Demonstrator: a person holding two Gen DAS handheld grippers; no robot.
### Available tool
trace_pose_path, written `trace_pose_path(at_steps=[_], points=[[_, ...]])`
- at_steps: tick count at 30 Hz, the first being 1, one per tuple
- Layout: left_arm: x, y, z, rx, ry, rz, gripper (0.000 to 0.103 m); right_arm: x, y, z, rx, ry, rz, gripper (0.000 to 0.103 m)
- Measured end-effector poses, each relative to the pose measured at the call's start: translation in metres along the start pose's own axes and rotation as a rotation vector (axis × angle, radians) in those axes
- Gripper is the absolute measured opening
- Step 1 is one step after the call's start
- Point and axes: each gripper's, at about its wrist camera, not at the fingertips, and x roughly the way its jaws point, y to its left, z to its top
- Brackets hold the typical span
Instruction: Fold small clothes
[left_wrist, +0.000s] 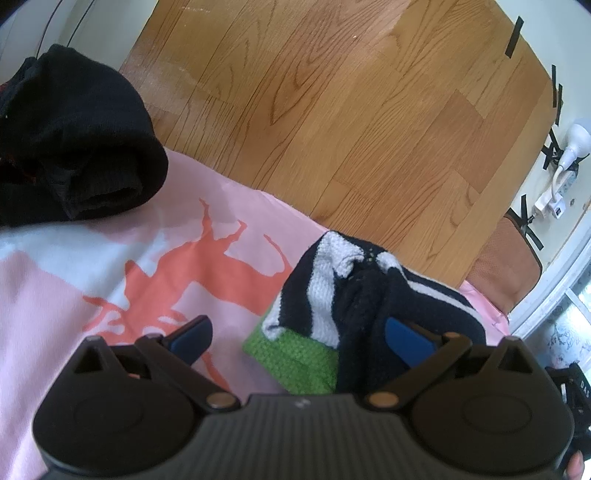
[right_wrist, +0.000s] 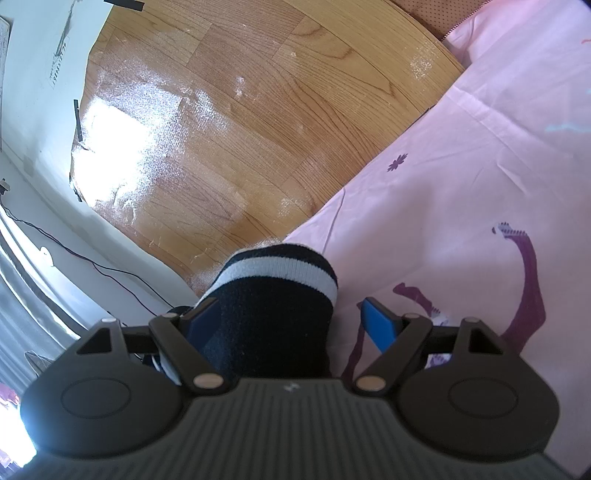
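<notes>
A small navy-and-white striped garment with a green band (left_wrist: 332, 299) lies bunched on the pink bedsheet (left_wrist: 55, 295) near the bed's edge. My left gripper (left_wrist: 299, 334) is open, its jaws wide apart; the right finger (left_wrist: 406, 336) rests against the garment's dark part, the left finger (left_wrist: 192, 334) over the sheet. In the right wrist view the same garment's navy cuff with a white stripe (right_wrist: 273, 291) sits between the fingers of my right gripper (right_wrist: 288, 321), which is open. The left finger (right_wrist: 201, 321) touches the fabric; the right finger (right_wrist: 378, 321) stands apart from it.
A pile of black clothing (left_wrist: 74, 140) lies at the left on the sheet. Wooden floor (left_wrist: 351, 110) runs beyond the bed's edge. A white lamp and power strip (left_wrist: 569, 155) stand by the wall at the right. A black cable (right_wrist: 92, 262) runs along the wall.
</notes>
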Motion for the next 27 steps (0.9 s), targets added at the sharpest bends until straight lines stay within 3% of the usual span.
trace_pose_path(at_steps=[27], points=[[-0.0008,-0.0004,0.0011,-0.002,0.000,-0.004,0.103,0.0004,0.0001,0.0002,-0.001,0.001,0.001,0.085]])
